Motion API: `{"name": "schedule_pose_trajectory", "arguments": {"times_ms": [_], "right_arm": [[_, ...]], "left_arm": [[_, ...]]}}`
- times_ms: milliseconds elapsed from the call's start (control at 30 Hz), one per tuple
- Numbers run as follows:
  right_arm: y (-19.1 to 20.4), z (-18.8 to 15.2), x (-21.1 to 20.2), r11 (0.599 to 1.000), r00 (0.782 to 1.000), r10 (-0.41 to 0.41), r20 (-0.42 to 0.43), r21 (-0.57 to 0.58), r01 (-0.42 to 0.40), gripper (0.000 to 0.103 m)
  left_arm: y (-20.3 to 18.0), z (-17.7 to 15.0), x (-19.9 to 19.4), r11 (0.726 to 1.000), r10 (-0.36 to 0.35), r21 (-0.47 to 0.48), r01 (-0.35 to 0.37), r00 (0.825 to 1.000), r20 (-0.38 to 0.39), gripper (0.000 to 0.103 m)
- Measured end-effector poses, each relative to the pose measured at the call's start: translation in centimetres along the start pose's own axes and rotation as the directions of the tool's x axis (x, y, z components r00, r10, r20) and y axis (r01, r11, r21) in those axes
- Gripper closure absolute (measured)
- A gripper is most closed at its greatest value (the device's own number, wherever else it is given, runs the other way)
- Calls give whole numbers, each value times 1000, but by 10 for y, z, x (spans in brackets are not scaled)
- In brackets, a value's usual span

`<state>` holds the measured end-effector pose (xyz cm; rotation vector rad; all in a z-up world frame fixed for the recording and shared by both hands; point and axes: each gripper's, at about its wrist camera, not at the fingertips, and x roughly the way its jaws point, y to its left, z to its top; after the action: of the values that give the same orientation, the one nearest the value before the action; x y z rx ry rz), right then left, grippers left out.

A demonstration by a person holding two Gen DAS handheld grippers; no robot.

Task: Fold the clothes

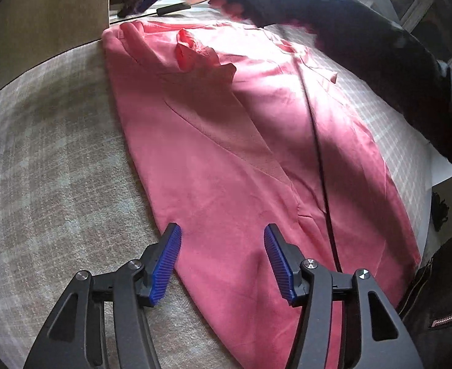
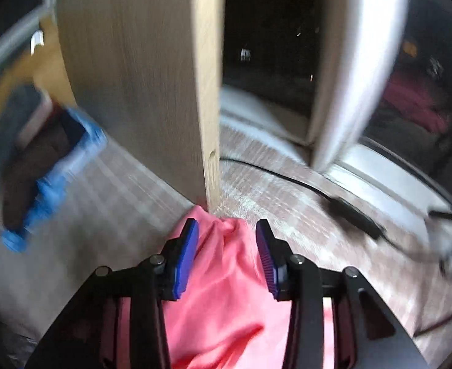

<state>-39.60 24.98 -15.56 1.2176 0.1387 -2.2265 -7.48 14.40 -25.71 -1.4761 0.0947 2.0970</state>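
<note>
A pink garment (image 1: 226, 141) lies spread lengthwise on a beige checked surface (image 1: 56, 169), with one side folded over along a diagonal crease and a bunched bit near its far end. My left gripper (image 1: 222, 233) hovers open over the garment's near end, nothing between its blue pads. In the left wrist view a person's dark sleeve (image 1: 379, 46) reaches across the far end. In the right wrist view, which is blurred by motion, my right gripper (image 2: 227, 229) is open above the garment's far edge (image 2: 222, 276), close to a wooden panel.
An upright wooden panel (image 2: 152, 77) stands just beyond the garment's far edge. A blue basket (image 2: 50, 172) holding dark things sits to the left. A black cable with a dark block (image 2: 349, 209) lies on the surface at the right. A white door frame (image 2: 349, 92) stands behind.
</note>
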Motion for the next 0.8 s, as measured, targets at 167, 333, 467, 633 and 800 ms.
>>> {"name": "schedule_pose_trajectory", "arguments": {"times_ms": [167, 333, 467, 633, 800], "right_arm": [[-4, -44, -13, 999, 994, 38, -107, 41, -34, 65], [-13, -68, -62, 995, 992, -43, -118, 85, 53, 66], [-30, -87, -169, 978, 999, -44, 22, 203, 39, 65], [-36, -145, -280, 940, 994, -30, 103, 340, -7, 64], [-19, -237, -362, 913, 985, -135, 104, 400, 83, 55]], "left_arm": [[0, -1, -2, 1000, -11, -5, 11, 1000, 12, 44], [-1, -7, -19, 999, 8, -37, -7, 1000, 20, 48], [-7, -18, -42, 999, 14, -52, -12, 999, 47, 48], [-34, -48, -62, 1000, -22, -19, 23, 999, 50, 47], [-72, -91, -57, 990, -139, 23, 139, 990, 5, 47]]}}
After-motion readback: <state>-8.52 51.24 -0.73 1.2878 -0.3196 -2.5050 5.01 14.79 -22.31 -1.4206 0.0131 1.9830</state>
